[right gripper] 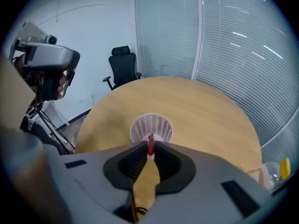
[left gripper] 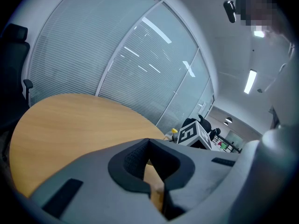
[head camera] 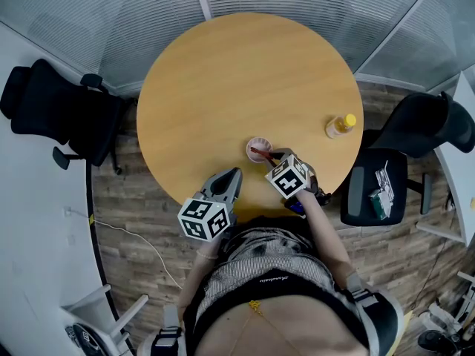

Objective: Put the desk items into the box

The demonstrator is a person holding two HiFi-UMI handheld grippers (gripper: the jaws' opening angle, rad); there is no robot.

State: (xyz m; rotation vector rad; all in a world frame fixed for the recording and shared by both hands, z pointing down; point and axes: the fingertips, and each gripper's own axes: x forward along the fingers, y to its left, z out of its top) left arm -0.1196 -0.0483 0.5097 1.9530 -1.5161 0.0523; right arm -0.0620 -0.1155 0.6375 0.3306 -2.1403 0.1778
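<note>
Tabletop [head camera: 223,73]: red pen [right gripper: 150,145] pinched btwn R fingers [right gripper: 134,161]

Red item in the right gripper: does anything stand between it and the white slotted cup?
Nothing visible does. The right gripper pinches the thin red item just at the near rim of the white slotted cup. The yellow-capped bottle stands well off to the side.

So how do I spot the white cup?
Find the round wooden table. Near the person's edge stands a small white slatted plastic cup, where the right gripper holds a thin red stick. The yellow-capped clear bottle farther right is closed.
</note>
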